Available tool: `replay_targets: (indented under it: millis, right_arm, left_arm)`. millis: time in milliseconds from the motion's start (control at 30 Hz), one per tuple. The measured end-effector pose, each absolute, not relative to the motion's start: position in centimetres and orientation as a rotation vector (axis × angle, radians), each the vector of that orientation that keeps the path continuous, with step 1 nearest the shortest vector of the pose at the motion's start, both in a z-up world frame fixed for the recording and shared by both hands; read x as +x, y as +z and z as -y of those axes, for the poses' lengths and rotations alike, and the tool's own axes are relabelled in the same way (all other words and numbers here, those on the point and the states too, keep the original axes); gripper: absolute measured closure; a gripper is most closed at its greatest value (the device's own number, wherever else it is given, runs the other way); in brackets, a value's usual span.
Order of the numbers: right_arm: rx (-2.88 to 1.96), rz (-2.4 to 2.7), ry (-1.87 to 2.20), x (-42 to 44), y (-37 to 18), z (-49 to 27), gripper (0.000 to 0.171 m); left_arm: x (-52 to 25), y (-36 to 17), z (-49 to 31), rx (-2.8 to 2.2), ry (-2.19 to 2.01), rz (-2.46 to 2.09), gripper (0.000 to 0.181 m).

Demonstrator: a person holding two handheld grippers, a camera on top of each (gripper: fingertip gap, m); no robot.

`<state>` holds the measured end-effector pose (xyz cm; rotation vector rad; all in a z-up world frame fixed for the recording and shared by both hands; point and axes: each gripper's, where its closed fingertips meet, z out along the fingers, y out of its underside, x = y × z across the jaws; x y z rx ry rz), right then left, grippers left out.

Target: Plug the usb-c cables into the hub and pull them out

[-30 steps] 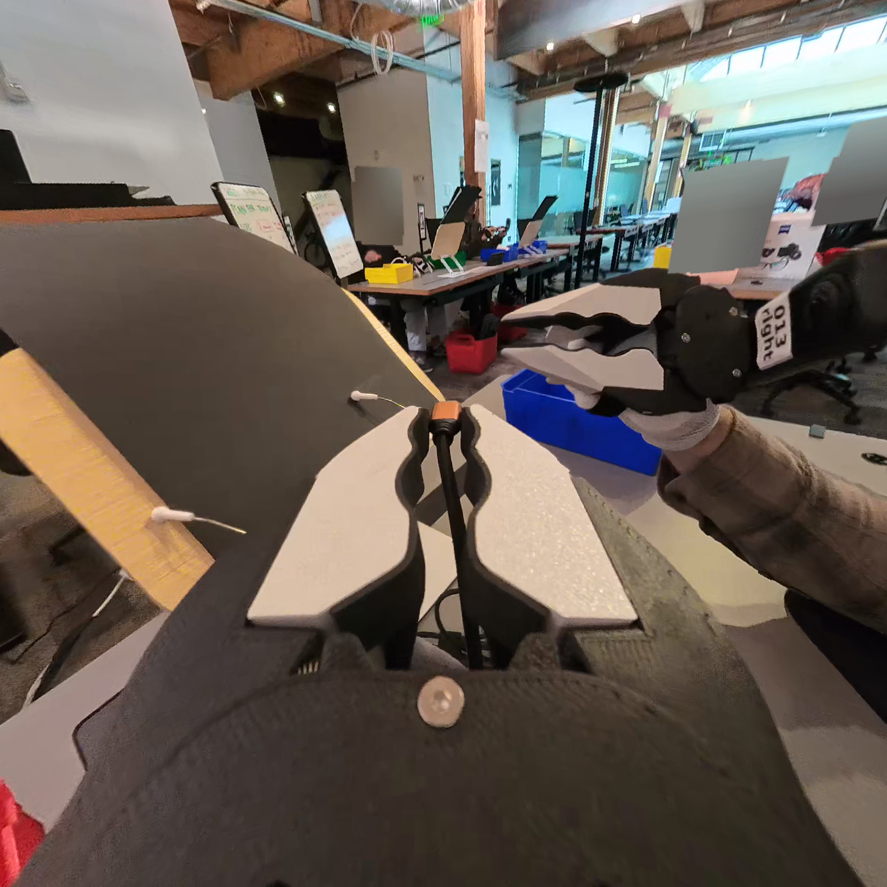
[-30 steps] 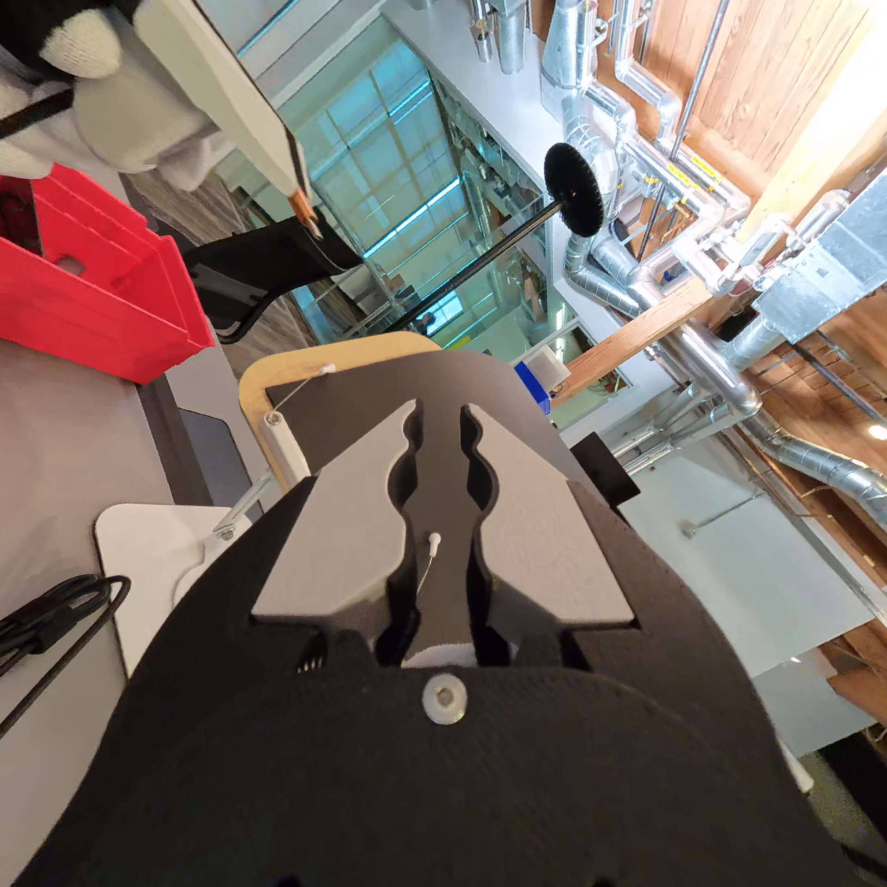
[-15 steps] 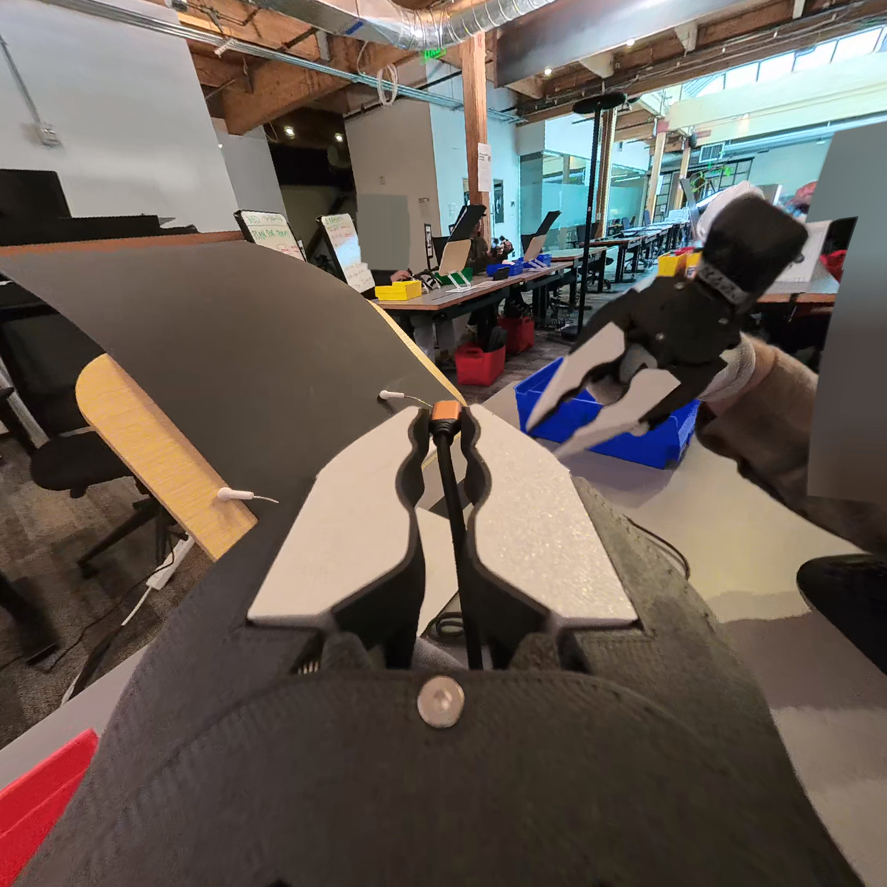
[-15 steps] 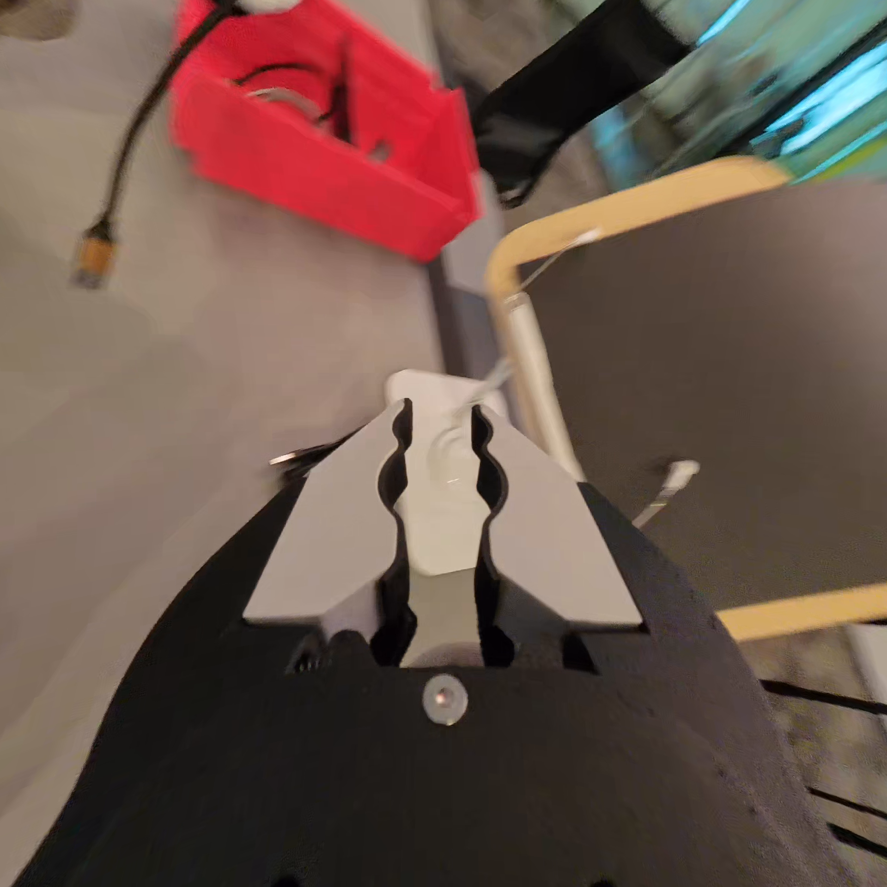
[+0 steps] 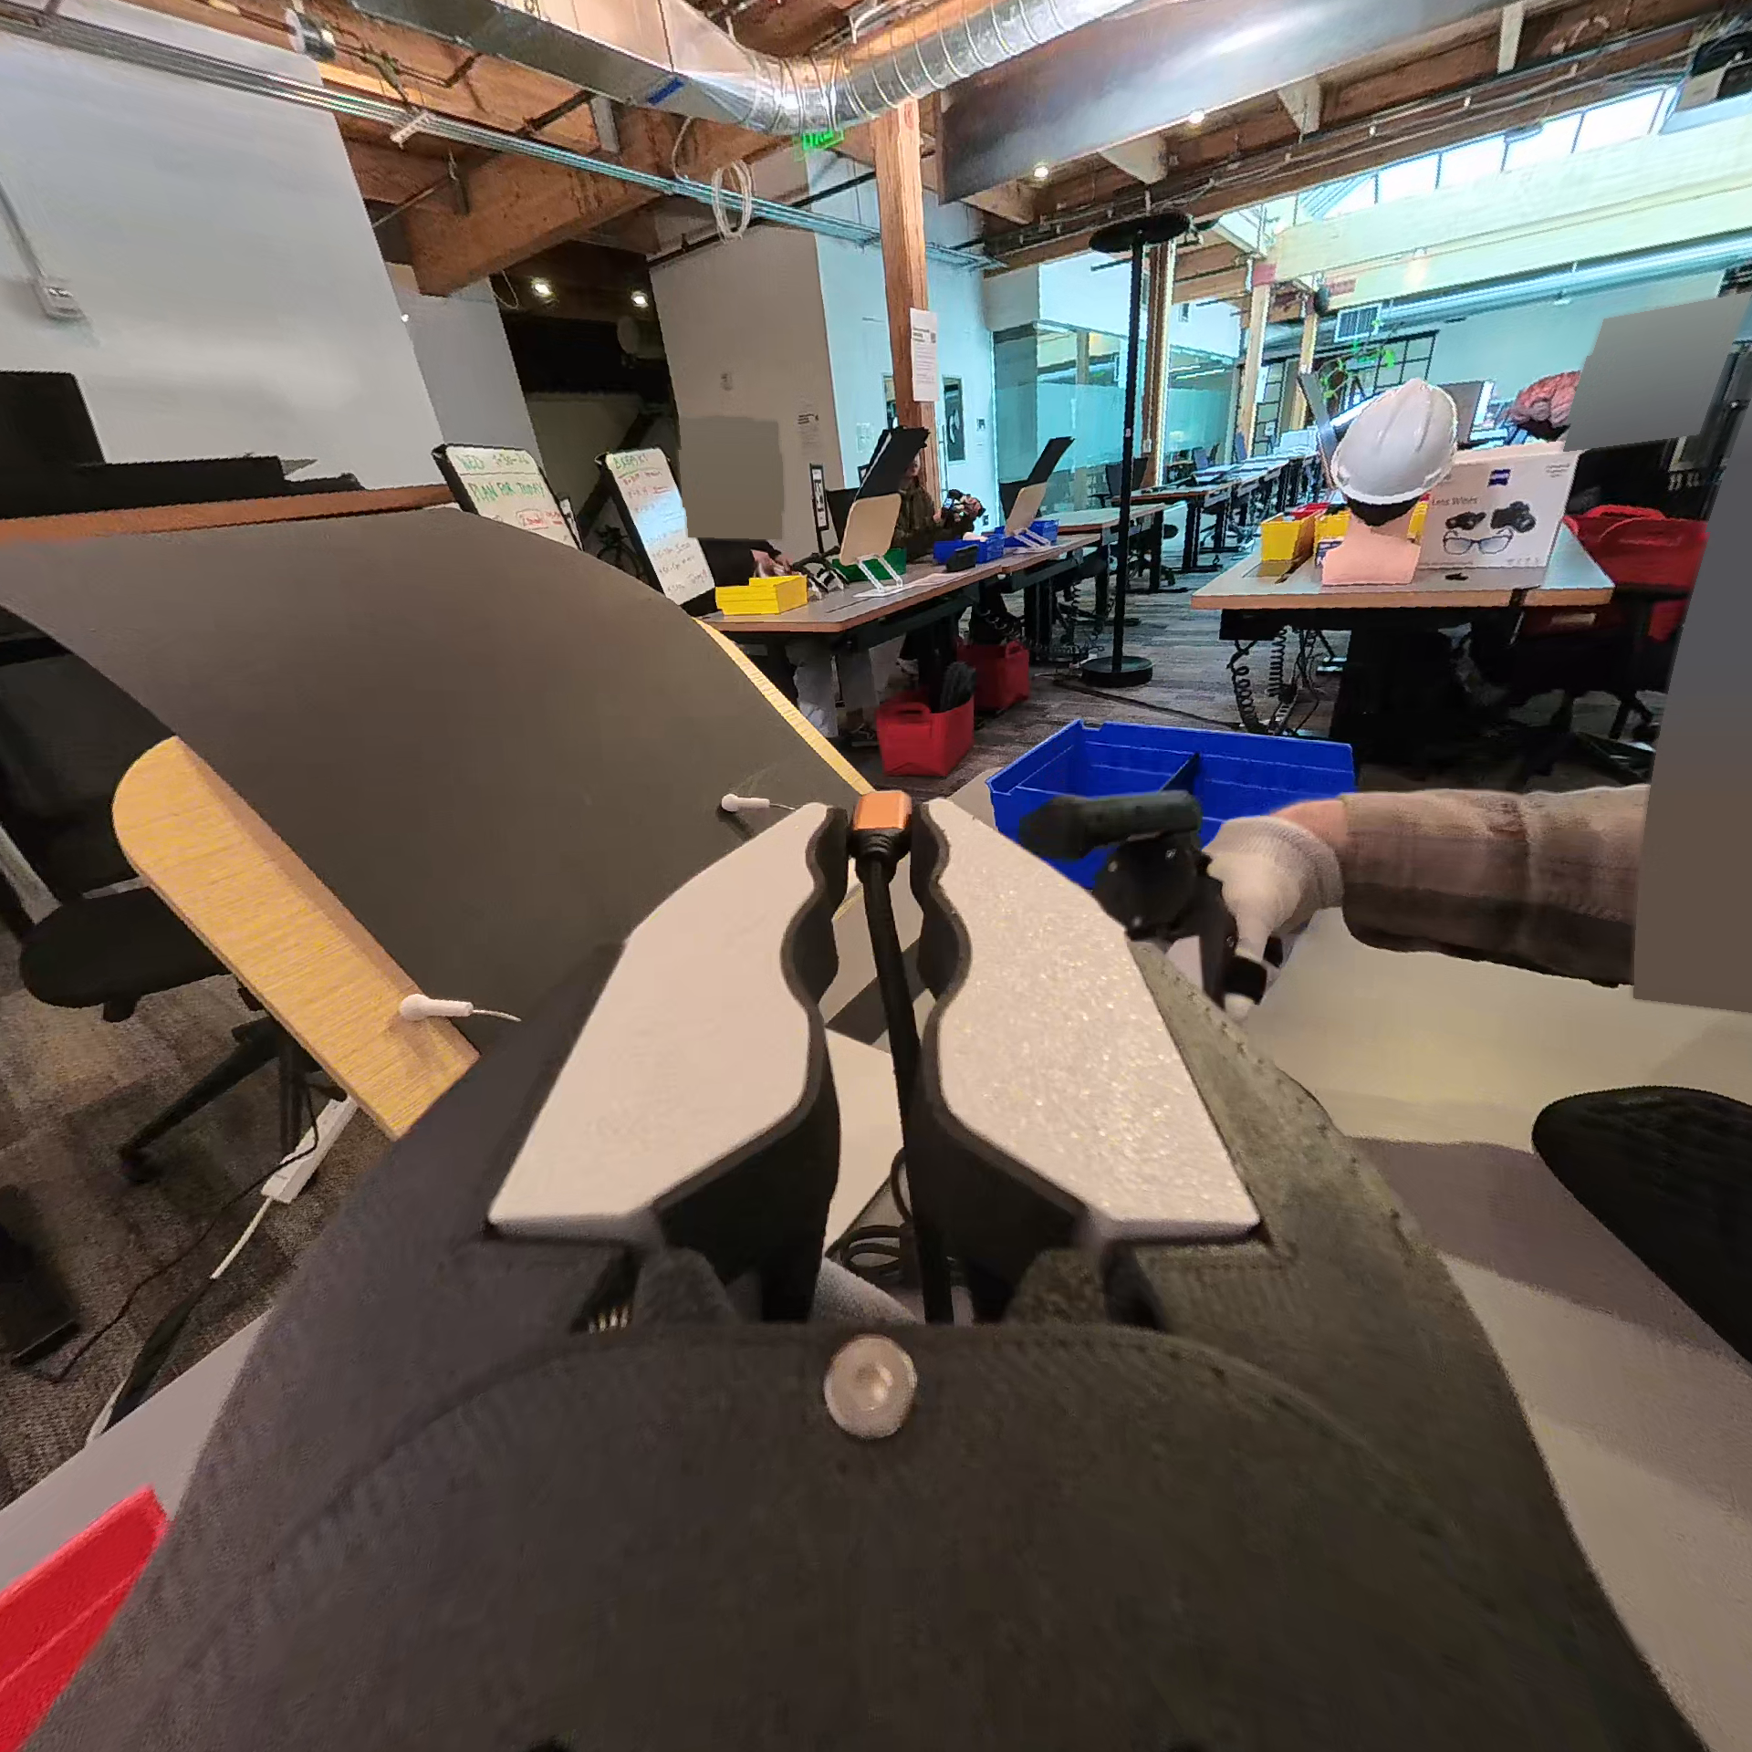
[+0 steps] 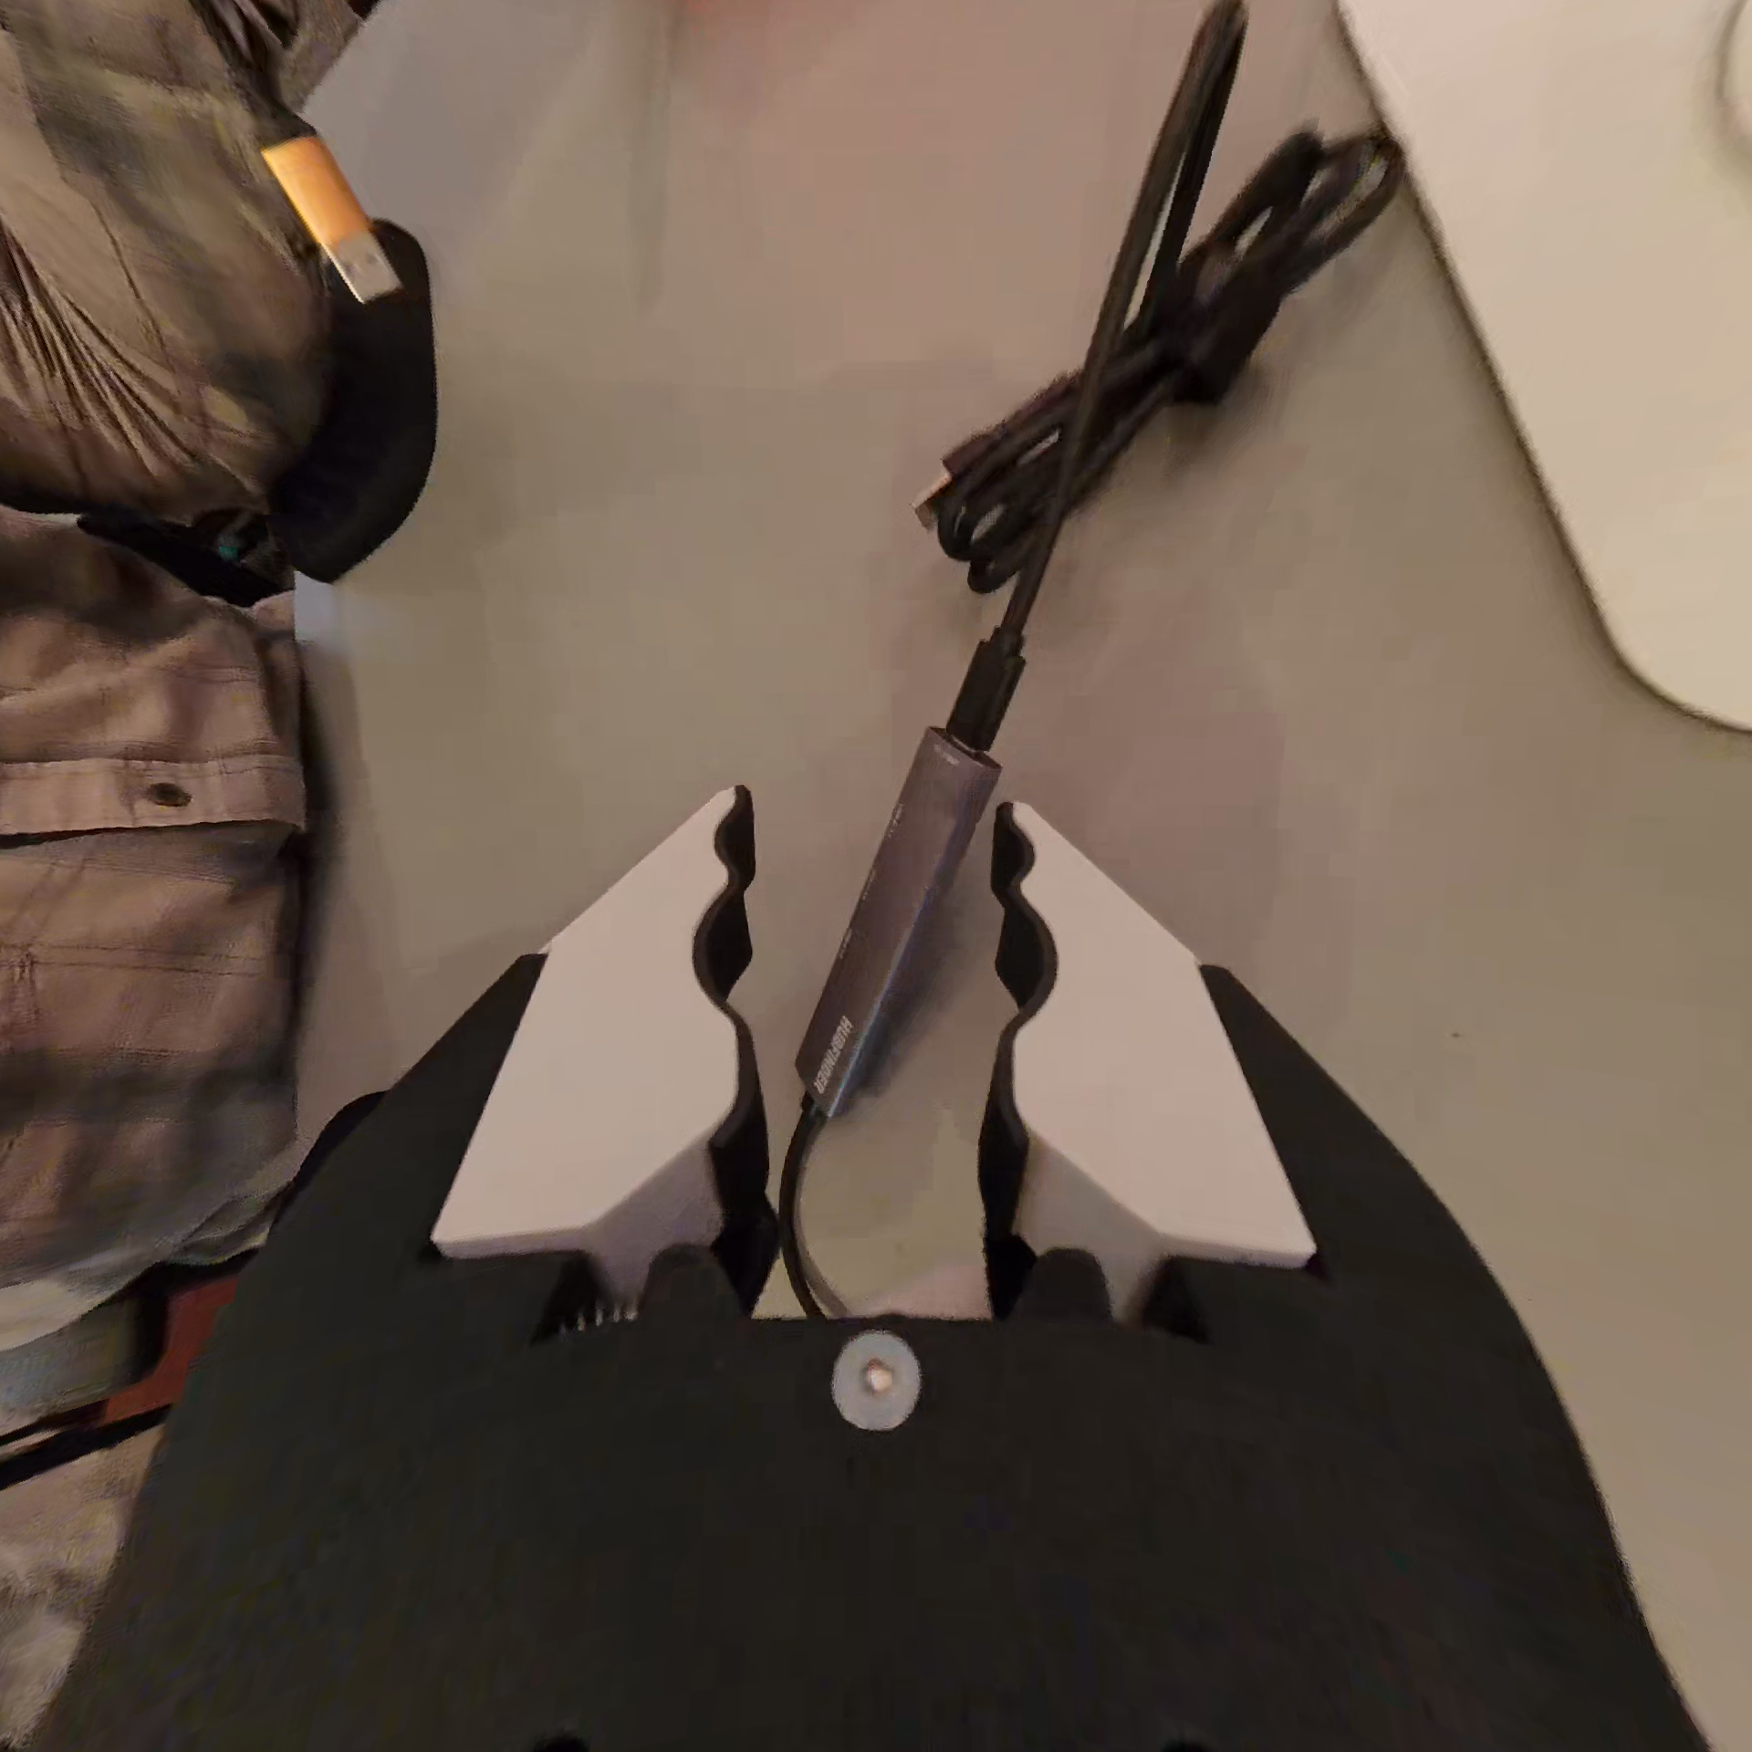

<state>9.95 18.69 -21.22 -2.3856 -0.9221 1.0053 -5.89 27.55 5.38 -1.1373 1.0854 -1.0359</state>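
Observation:
My left gripper (image 5: 877,823) is shut on a black cable (image 5: 896,995), held up in the air; its orange plug (image 5: 882,813) sticks out at the fingertips. My right gripper (image 6: 870,811) is open and points down at the grey table; in the left wrist view (image 5: 1152,882) it shows at the right in a white-gloved hand. The slim grey hub (image 6: 891,948) lies on the table, seen between the right fingers. A black cable plug (image 6: 991,683) sits in the hub's far end, its cable bundled (image 6: 1185,332) beyond. The orange plug (image 6: 327,218) shows at upper left.
A blue bin (image 5: 1176,768) stands beyond the right gripper. A curved black panel with a wooden edge (image 5: 379,711) rises at the left. A red bin corner (image 5: 66,1593) is at lower left. A white plate (image 6: 1564,332) lies right of the cable bundle. The person's clothing (image 6: 123,853) fills the left. Spacing between my two grippers at the tips: around 35 cm.
My right gripper has swung from pointing up at the ceiling down to the table over the hub, and its jaws have opened wider. My left gripper still holds the cable.

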Motion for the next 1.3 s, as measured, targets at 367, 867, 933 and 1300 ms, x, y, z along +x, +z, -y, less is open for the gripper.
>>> replay_targets:
  millis: [367,867,933,1300]
  right_arm:
    - [-2.412,0.914,1.306,7.8,-24.3,-18.2,0.163]
    - [-2.415,1.282,1.137,4.4,-25.5,-16.0,0.150]
    - [-2.410,1.288,0.958,4.6,-25.7,-16.7,0.141]
    - [-2.091,1.207,-0.194,6.6,-24.3,-18.2,0.126]
  left_arm:
    - [-4.9,4.7,-27.2,-1.142,-1.065,-1.114,0.168]
    - [-3.8,4.3,-26.2,-1.133,-1.071,-1.156,0.168]
    - [-3.9,4.4,-26.2,-1.130,-1.075,-1.154,0.168]
    - [-4.1,4.9,-26.0,-1.116,-1.090,-1.140,0.168]
